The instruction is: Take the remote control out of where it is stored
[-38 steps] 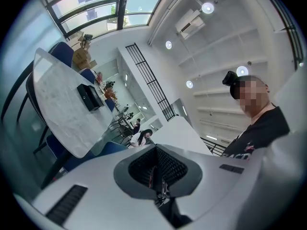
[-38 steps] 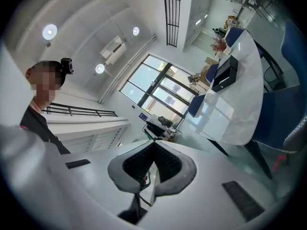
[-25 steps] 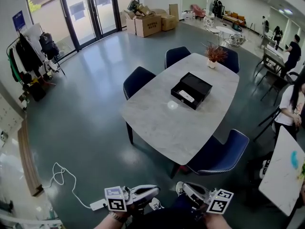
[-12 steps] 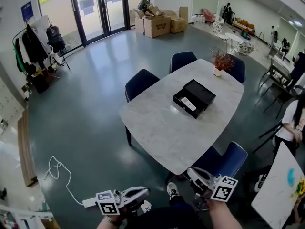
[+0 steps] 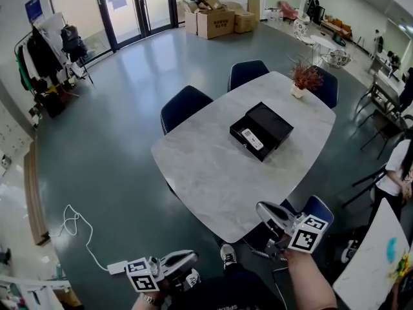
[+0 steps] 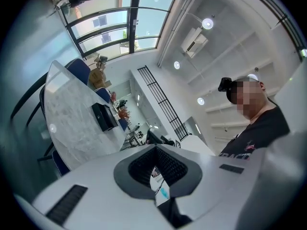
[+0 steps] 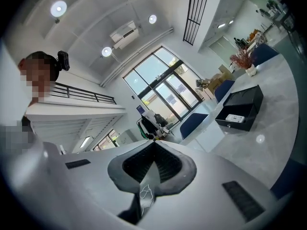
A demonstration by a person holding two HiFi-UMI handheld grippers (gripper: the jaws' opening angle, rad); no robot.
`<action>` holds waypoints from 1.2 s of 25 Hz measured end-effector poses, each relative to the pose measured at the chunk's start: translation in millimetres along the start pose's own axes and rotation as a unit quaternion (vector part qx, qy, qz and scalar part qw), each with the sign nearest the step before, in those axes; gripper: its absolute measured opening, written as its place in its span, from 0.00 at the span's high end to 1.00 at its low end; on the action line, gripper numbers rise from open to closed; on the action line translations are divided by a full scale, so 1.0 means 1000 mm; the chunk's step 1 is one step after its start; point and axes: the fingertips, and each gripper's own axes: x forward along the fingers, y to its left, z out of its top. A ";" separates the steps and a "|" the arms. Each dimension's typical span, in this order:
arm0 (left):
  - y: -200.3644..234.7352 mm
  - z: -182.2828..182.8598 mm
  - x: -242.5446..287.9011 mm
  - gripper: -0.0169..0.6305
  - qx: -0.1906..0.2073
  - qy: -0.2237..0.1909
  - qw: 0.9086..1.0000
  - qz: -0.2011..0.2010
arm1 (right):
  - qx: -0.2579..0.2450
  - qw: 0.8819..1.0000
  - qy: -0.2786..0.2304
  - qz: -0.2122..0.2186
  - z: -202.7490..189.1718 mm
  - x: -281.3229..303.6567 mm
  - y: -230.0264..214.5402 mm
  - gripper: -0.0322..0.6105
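Head view: a white remote (image 5: 251,139) lies in the black box (image 5: 276,124) on the surface (image 5: 206,173). Both the left tool (image 5: 192,257) and right tool (image 5: 262,207) are pressed together, empty.

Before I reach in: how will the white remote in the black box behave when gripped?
The remote looks slim, rigid, probably light. It lies flat, so unlikely to roll; its casing may slip. The box walls may hamper a side grip.

The marble table (image 5: 213,173) carries 1 open black box (image 5: 274,123) and 1 potted plant (image 5: 304,79) near its far end.
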 end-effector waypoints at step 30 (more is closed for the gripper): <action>0.059 0.003 0.038 0.96 -0.052 -0.054 0.989 0.127 | -0.133 0.910 0.328 -0.217 0.120 0.145 -0.363 0.76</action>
